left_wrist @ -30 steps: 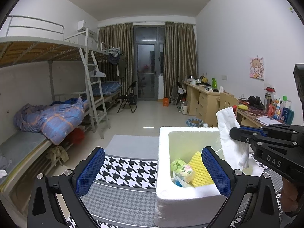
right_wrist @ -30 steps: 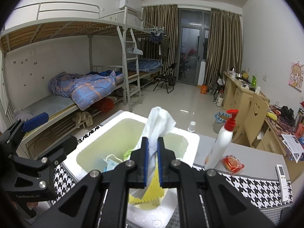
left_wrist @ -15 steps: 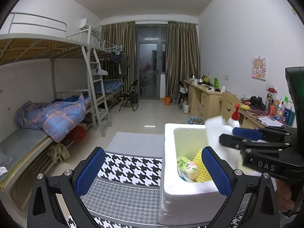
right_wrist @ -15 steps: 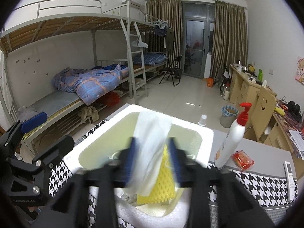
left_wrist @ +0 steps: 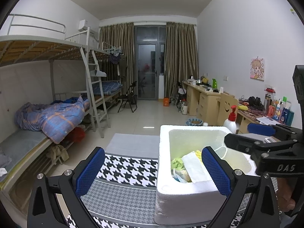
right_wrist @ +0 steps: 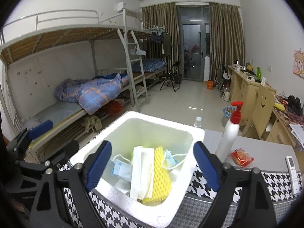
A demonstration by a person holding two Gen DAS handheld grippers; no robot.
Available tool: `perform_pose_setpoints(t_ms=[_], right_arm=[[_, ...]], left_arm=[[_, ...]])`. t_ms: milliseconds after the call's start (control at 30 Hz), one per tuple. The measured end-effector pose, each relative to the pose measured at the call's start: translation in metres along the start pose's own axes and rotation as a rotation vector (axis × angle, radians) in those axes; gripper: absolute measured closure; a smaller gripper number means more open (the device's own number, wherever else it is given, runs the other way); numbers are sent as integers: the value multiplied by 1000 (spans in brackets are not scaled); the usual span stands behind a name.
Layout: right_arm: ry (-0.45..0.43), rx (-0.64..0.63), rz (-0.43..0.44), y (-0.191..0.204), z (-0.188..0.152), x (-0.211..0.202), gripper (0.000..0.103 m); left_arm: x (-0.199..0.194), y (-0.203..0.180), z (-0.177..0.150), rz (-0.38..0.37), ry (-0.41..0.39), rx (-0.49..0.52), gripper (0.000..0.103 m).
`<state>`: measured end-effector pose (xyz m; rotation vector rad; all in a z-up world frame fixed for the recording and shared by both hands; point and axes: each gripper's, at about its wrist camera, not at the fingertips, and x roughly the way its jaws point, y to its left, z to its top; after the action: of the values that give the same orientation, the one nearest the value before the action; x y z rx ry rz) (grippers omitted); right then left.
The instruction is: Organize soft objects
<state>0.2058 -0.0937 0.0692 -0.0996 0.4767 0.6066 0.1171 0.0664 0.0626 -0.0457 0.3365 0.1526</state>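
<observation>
Over the white foam box (left_wrist: 190,195), in the left wrist view, the left gripper (left_wrist: 153,172) stands wide open with nothing between its blue pads; one pad hangs above the houndstooth cloth (left_wrist: 129,171), the other over the box's near corner. A second ago a white tissue (left_wrist: 195,168) stood upright at the box's right side, pinched in the right gripper (left_wrist: 245,135). Now that tissue lies flat inside the box, on top of a green packet (left_wrist: 176,164) and beside a yellow sponge (left_wrist: 198,153). The right gripper reaches in from the right above the box rim, and from this side its fingers carry nothing.

From above the box, in the right wrist view, the change is plainer. The right gripper (right_wrist: 152,163) was clamped on the tissue a second ago; now its jaws are opening, already spread wide, and no pad touches anything. The tissue (right_wrist: 141,171) has dropped between them and leans against the yellow sponge (right_wrist: 159,174), with face masks (right_wrist: 120,168) to either side. A pump bottle (right_wrist: 230,134), a red packet (right_wrist: 241,157) and a remote control (right_wrist: 292,169) remain out on the table.

By my reading, the tissue's placement is done. Whether the red packet counts as soft, and so goes in next, I cannot tell.
</observation>
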Motion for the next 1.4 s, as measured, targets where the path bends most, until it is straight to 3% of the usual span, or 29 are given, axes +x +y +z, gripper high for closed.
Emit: perform_pose_setpoints(t_ms=[567, 1167, 1400], right_arm=[[-102, 11, -100, -9, -12, -46, 7], [-177, -11, -130, -9, -30, -90, 7], [-230, -14, -158, -8, -45, -105, 1]], left_arm=[[-23, -18, 10, -20, -31, 17, 1], [-58, -40, 7, -49, -84, 35, 1], [-72, -50, -5, -78, -107, 50, 1]])
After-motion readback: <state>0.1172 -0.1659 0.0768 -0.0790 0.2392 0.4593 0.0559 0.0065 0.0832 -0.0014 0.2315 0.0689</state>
